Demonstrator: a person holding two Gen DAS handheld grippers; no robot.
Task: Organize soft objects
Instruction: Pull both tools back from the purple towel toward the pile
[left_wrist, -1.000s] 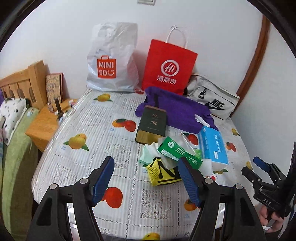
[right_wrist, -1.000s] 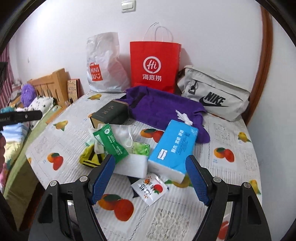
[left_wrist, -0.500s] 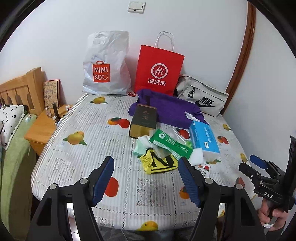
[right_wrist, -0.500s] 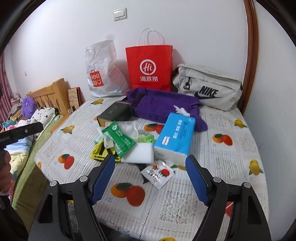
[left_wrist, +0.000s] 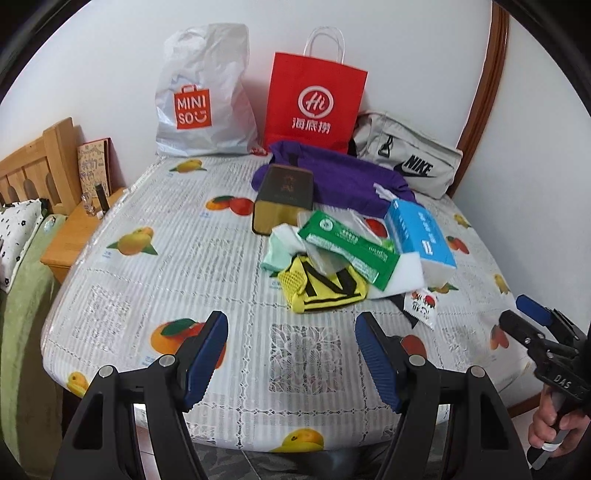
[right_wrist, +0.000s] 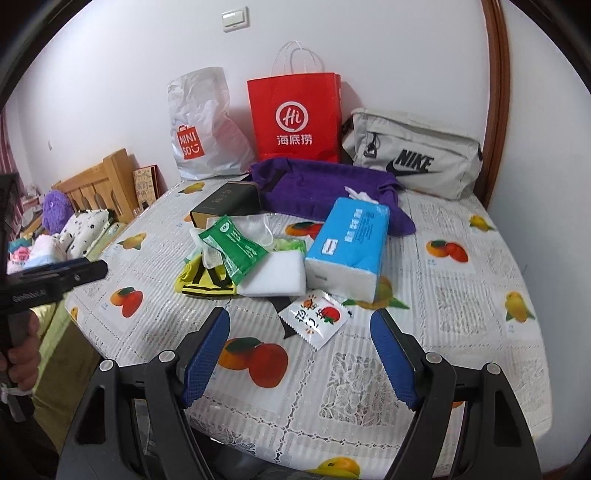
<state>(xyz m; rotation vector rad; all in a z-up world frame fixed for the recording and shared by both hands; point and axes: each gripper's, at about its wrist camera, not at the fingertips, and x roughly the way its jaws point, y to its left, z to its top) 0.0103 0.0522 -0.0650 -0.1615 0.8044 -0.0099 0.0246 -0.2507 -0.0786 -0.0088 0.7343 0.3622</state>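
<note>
A glossy clear plastic sheet covers the fruit-printed lace cloth on the table (left_wrist: 184, 258). Behind the soft, matt purple cloth bag (right_wrist: 325, 188) stand a smooth red paper carrier bag (right_wrist: 293, 118), a crinkled, shiny white plastic Miniso bag (right_wrist: 201, 125) and a matt grey woven Nike pouch (right_wrist: 413, 162). In front of it lie a slick blue plastic-wrapped tissue pack (right_wrist: 349, 247), a glossy green wipes packet (right_wrist: 234, 247), a matt white foam block (right_wrist: 275, 275) and a yellow mesh fabric piece (left_wrist: 321, 286). Left of the table is a varnished wooden headboard (left_wrist: 33, 166).

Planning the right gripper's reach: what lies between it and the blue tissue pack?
In the right wrist view, a small fruit-print sachet lies between the right gripper and the blue tissue pack.
</note>
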